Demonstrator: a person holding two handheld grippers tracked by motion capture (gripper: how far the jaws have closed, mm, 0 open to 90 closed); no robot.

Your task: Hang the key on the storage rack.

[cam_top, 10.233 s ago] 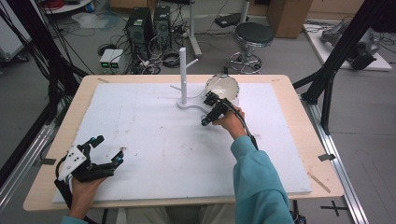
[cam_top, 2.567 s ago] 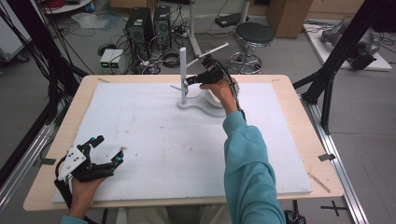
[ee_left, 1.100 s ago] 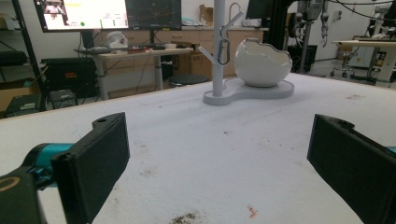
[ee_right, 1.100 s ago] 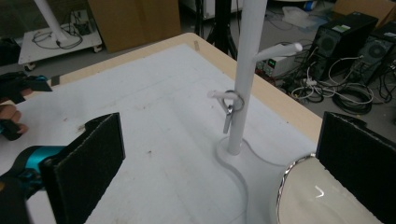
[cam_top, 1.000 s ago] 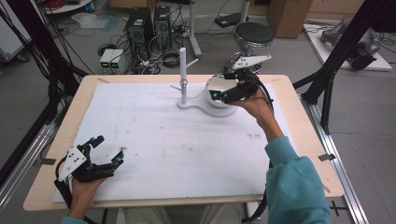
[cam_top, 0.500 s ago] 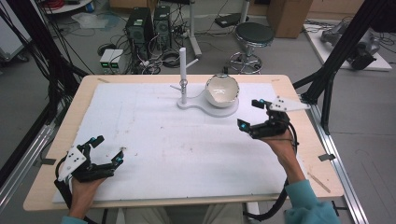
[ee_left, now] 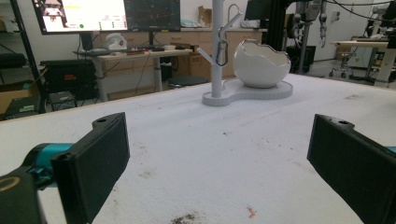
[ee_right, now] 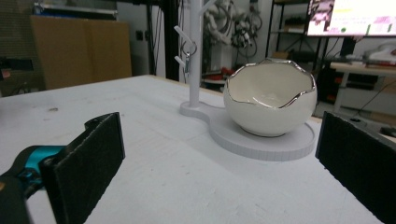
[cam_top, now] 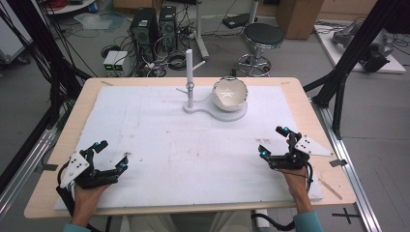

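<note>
The white egg-shaped bowl (cam_top: 230, 93) sits on the white stand base (cam_top: 215, 107) beside its upright post (cam_top: 189, 77) at the table's far middle, well apart from the left gripper (cam_top: 110, 155) and the right gripper (cam_top: 273, 140), both spread wide, holding nothing, resting near the white mat's (cam_top: 193, 145) front corners.
</note>
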